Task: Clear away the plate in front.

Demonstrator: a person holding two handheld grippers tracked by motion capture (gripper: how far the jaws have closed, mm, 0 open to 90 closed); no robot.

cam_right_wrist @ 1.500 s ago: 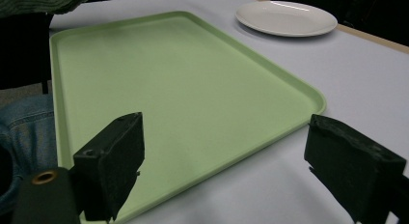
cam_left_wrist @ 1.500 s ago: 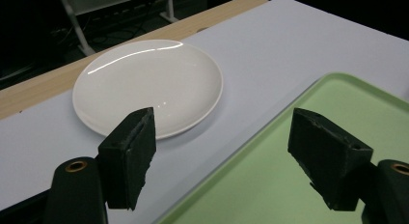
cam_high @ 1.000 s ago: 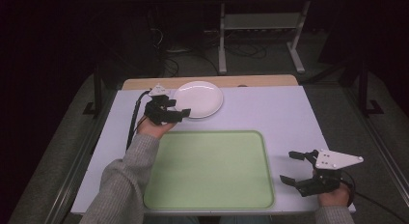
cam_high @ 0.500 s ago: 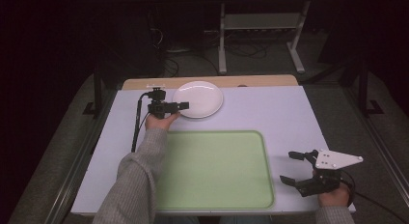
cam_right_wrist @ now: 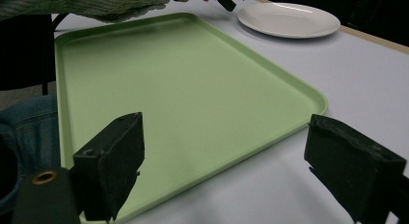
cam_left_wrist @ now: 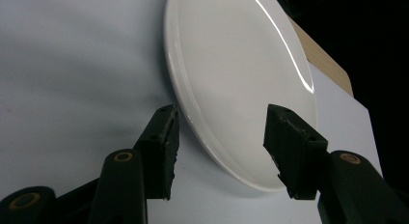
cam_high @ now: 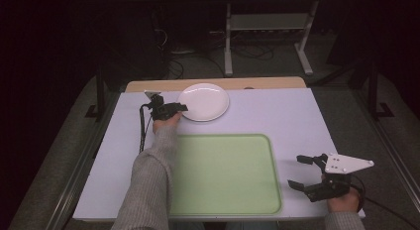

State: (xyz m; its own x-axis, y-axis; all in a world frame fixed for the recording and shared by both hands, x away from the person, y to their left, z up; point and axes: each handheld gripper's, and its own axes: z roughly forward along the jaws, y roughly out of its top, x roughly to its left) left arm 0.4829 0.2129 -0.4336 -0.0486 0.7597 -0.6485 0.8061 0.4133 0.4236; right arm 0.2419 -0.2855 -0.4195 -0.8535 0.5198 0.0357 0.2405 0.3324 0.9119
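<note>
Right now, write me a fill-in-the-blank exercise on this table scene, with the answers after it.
1. The left gripper has its jaws around the rim of the round white ____.
2. The rectangular plastic tray is pale ____ in colour.
3. The right gripper hovers with its jaws ____, holding nothing.
4. The round white plate lies on the table, ____ the tray's rim.

Answers: plate; green; open; outside

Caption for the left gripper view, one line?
Left gripper straddles the white plate's near rim, jaws closing, not yet gripping.

Dim room, dark surroundings, table evenly lit from above, glare streak on white plate [cam_left_wrist: 241, 64], soft shadows, slightly grainy
</note>
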